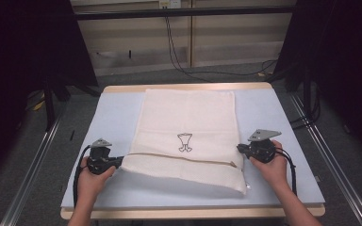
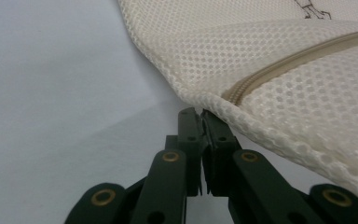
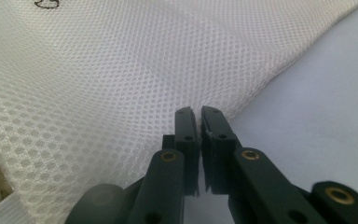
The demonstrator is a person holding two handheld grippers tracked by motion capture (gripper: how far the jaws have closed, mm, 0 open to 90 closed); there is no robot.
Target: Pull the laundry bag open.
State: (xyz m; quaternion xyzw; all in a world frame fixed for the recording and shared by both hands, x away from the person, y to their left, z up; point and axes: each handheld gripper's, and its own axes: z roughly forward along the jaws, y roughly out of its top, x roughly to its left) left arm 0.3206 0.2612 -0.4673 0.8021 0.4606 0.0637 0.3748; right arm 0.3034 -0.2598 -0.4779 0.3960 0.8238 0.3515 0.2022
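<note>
**Mesh bag pinched at both side edges: soft, light, floppy**

Left gripper (image 1: 118, 162) sits at the bag's left edge; in the left gripper view the jaws are together right at the mesh rim, near the end of the zipper (image 2: 303, 53). Looks like a thin pinch of fabric between the pads, though how much is caught I cannot tell. The mesh laundry bag (image 1: 188, 136) lies flat in the middle of the table (image 1: 118, 110), near end folded over, small printed logo (image 1: 185, 142) facing up. Judgement: very light, limp, open-weave, so it sags and drapes when lifted; mesh grips pads well but a shallow pinch could slip off. Best hold is the hemmed side edges or folded double layer, not the zipper. Right gripper (image 1: 240, 149) is at the right edge, jaws nearly together with a slim gap, tips on the mesh border (image 3: 242, 105).
</note>
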